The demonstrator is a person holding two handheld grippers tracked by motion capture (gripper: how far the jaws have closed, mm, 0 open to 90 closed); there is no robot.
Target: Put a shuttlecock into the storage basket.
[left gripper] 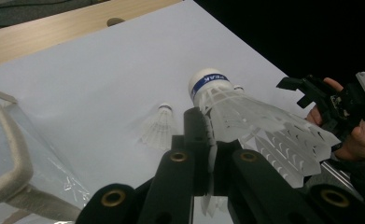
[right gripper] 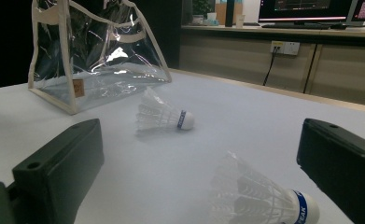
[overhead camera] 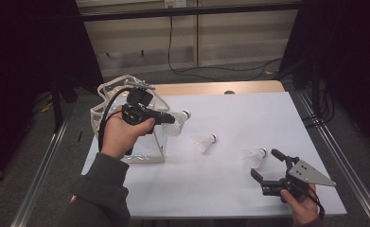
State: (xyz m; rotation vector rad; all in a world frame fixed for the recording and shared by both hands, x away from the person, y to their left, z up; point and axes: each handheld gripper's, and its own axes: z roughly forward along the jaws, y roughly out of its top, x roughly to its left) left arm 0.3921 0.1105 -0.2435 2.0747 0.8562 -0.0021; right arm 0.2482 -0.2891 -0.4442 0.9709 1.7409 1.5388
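A table [overhead camera: 230, 189] holds a clear bag [overhead camera: 108, 97] at its left edge. The left gripper [overhead camera: 171, 118] hovers just right of the bag, a shuttlecock [left gripper: 245, 116] clamped between its jaws. Two more shuttlecocks lie on the table — one [overhead camera: 205, 142] near the middle, another [overhead camera: 255, 156] farther right, between the parted jaws of the right gripper [overhead camera: 268, 165].

I read "PEAK" on the blue band round the white plastic shuttlecock's cork [left gripper: 209, 84]; another shuttlecock's band [right gripper: 302, 208] matches.
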